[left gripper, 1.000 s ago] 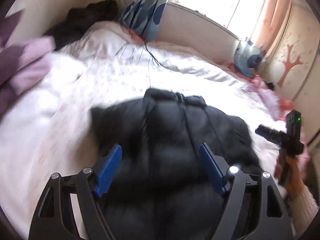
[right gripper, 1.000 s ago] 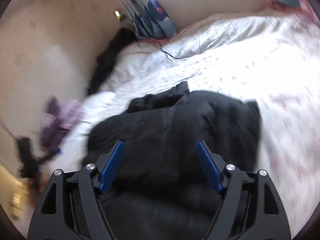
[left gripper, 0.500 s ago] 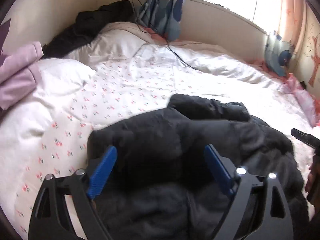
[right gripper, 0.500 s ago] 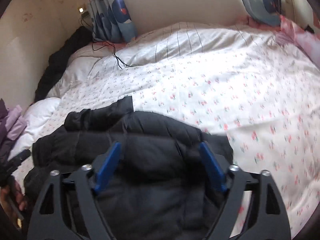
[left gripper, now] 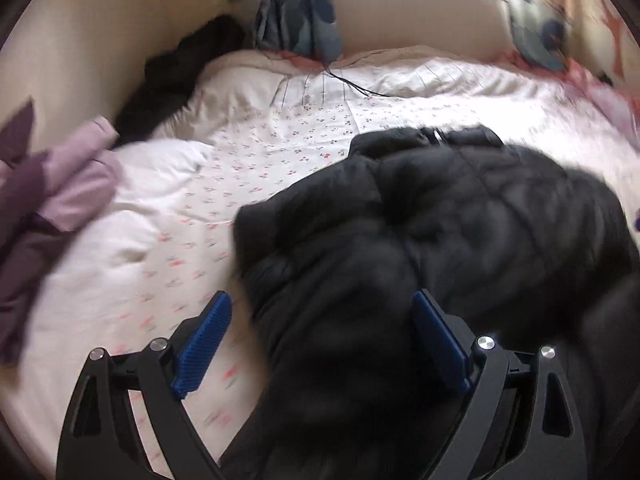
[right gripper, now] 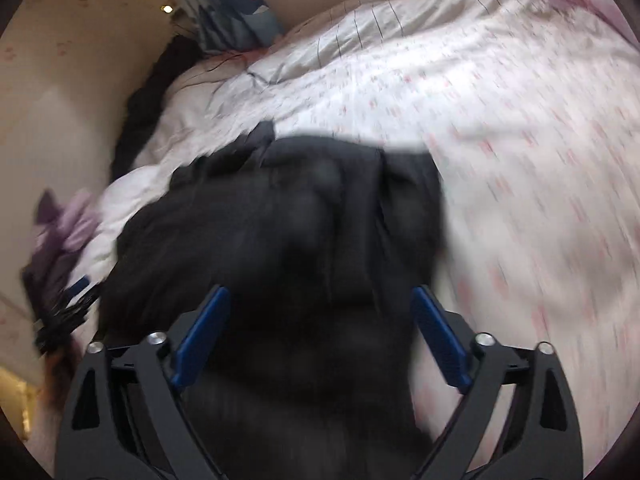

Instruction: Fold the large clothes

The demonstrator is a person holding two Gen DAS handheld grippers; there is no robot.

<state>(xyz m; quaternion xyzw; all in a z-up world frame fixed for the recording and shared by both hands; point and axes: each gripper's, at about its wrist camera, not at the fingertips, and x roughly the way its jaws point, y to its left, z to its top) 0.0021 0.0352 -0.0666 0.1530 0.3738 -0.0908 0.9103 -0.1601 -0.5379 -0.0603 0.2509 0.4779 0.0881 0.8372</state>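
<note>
Wide bed under a white quilt with small red flowers (left gripper: 280, 152), filling both views. Across its near half, bunched in puffy folds, a black quilted down jacket (left gripper: 460, 220). At the left edge, crumpled purple and lilac cloth (left gripper: 60, 184). Left gripper (left gripper: 320, 340) and right gripper (right gripper: 320, 336) spread wide above the jacket, clasping nothing.

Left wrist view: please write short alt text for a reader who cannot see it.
A black puffer jacket lies rumpled on a bed with a white floral quilt, filling the right half of the blurred picture. The open left hand-held gripper hovers over its near edge, and purple clothes lie at the left.
</note>
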